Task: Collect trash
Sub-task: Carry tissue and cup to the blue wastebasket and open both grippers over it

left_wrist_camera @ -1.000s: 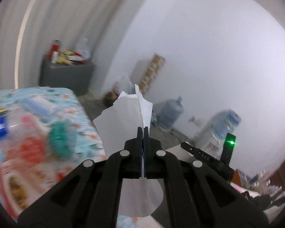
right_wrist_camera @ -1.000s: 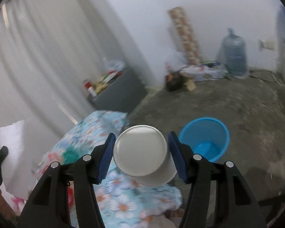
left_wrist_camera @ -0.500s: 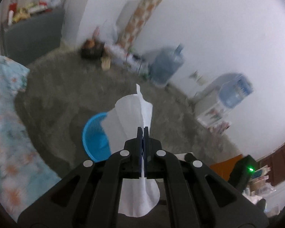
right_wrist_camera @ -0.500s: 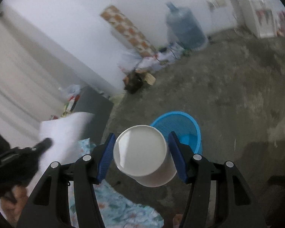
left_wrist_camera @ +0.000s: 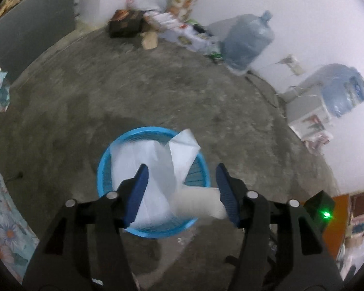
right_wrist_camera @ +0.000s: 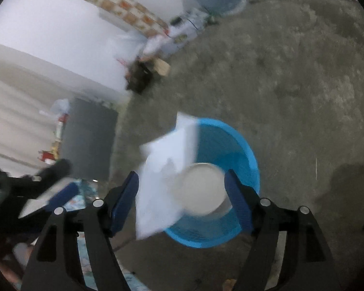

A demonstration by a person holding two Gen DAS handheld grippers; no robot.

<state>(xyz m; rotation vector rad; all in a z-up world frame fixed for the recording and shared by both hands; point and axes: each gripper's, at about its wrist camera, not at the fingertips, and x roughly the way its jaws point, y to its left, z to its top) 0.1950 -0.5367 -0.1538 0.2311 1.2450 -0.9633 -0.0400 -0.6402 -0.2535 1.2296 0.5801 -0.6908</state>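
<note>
Left tongs (left_wrist_camera: 182, 189): gaping wide, holding nothing; white tissue (left_wrist_camera: 155, 169) dropping ahead, over the blue basket (left_wrist_camera: 104, 169).
Right tongs (right_wrist_camera: 180, 198): spread too; paper cup (right_wrist_camera: 202, 191) falling between them (blurred).
Progress: both pieces nearly binned.

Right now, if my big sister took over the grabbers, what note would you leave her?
Left gripper: open, holding nothing. Right gripper: open too.
The white paper and the paper cup are both loose, blurred, right over the blue basket on the floor.
Done: both pieces carried to the basket and let go.
Left: check that they land inside. More trash on the flowered cloth cannot be seen from here.
</note>
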